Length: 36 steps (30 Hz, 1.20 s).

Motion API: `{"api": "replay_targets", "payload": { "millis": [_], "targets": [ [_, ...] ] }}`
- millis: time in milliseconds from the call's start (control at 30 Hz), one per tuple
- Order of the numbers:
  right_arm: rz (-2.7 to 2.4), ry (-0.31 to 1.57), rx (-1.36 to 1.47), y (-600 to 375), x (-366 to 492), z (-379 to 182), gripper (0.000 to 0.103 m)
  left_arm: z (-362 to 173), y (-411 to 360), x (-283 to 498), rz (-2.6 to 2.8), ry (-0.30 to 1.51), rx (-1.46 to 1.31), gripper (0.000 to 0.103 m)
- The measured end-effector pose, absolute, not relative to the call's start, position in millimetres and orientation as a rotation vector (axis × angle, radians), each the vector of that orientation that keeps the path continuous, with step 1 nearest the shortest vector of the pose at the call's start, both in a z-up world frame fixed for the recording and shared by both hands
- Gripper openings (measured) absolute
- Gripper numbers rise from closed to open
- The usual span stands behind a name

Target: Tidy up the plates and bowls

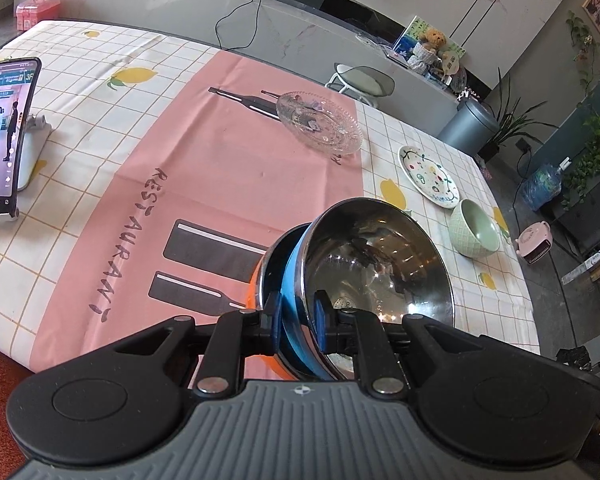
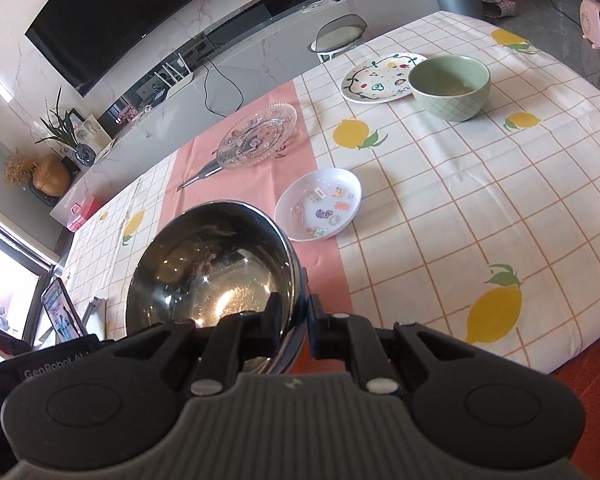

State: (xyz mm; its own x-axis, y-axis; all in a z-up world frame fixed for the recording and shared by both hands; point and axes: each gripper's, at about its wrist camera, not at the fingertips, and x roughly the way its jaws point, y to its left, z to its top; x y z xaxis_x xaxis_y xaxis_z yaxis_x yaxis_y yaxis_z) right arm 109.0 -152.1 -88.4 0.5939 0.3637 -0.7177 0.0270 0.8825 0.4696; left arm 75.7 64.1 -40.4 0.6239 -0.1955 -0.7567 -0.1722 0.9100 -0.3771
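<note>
Bowls first: the left gripper [image 1: 299, 316] is pinching the rim of a blue-sided steel bowl [image 1: 374, 264], blue pads [image 1: 320, 322] squeezing the wall from both sides. The right gripper [image 2: 294, 316] is clamping the rim of what looks like the same nested steel bowl [image 2: 210, 264], one finger inside, one outside. It's sitting tilted inside an orange bowl [image 1: 260, 280] at the near edge of the table [image 1: 100, 168].

Risk-wise, I'm thinking those thin rim grips are going to slip, since polished steel is slick. If one side is letting go first, the bowl is swinging or clanging down crooked, maybe jamming in the orange one. Further out, the sticker dish [image 2: 318, 204] is lying just beyond to the right, the glass plate [image 1: 318, 124] farther off, and the green bowl [image 2: 450, 88] touching the painted plate [image 2: 380, 78] at far right.
</note>
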Motion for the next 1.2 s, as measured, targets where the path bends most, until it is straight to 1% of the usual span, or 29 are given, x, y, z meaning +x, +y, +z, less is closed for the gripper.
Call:
{"api": "replay_targets", "payload": {
  "millis": [100, 200, 467, 600, 633, 667, 700, 733, 800, 833, 900, 1000, 1200],
  "targets": [
    [0.207, 0.940, 0.469, -150.7, 112.3, -94.3, 0.011, -41.2, 60.2, 77.7, -0.005, 0.910, -0.409, 0.018],
    [0.197, 0.937, 0.452, -149.0, 113.9, -95.1, 0.010, -42.5, 57.1, 79.4, 0.009, 0.927, -0.376, 0.022],
    [0.193, 0.933, 0.428, -147.2, 114.7, -95.8, 0.011, -43.3, 59.4, 79.8, -0.007, 0.933, -0.398, 0.022],
    [0.181, 0.925, 0.430, -148.7, 112.8, -91.8, 0.020, -35.8, 63.3, 76.9, -0.006, 0.904, -0.416, 0.022],
    [0.181, 0.919, 0.428, -149.1, 112.1, -89.9, 0.026, -33.7, 63.7, 75.9, -0.005, 0.897, -0.417, 0.025],
    [0.180, 0.911, 0.428, -149.6, 111.4, -87.2, 0.034, -30.9, 64.7, 74.9, -0.004, 0.888, -0.423, 0.027],
    [0.180, 0.903, 0.431, -150.5, 110.5, -84.9, 0.040, -28.3, 65.6, 73.9, -0.007, 0.880, -0.432, 0.032],
    [0.184, 0.895, 0.437, -151.6, 109.6, -82.4, 0.041, -26.1, 65.8, 72.8, -0.010, 0.873, -0.437, 0.036],
    [0.191, 0.888, 0.445, -153.3, 108.3, -78.7, 0.047, -20.4, 65.2, 70.4, -0.020, 0.855, -0.443, 0.041],
    [0.192, 0.888, 0.448, -153.9, 108.0, -77.5, 0.054, -17.7, 63.7, 69.2, -0.027, 0.846, -0.441, 0.044],
    [0.197, 0.885, 0.451, -155.6, 106.6, -75.4, 0.060, -13.1, 60.1, 67.4, -0.040, 0.835, -0.435, 0.047],
    [0.188, 0.888, 0.456, -158.6, 105.6, -74.4, 0.065, -8.8, 52.5, 66.5, -0.059, 0.833, -0.415, 0.048],
    [0.169, 0.889, 0.484, -172.8, 102.5, -75.1, 0.068, -2.8, 29.0, 68.0, -0.110, 0.836, -0.362, 0.049]
  ]
}}
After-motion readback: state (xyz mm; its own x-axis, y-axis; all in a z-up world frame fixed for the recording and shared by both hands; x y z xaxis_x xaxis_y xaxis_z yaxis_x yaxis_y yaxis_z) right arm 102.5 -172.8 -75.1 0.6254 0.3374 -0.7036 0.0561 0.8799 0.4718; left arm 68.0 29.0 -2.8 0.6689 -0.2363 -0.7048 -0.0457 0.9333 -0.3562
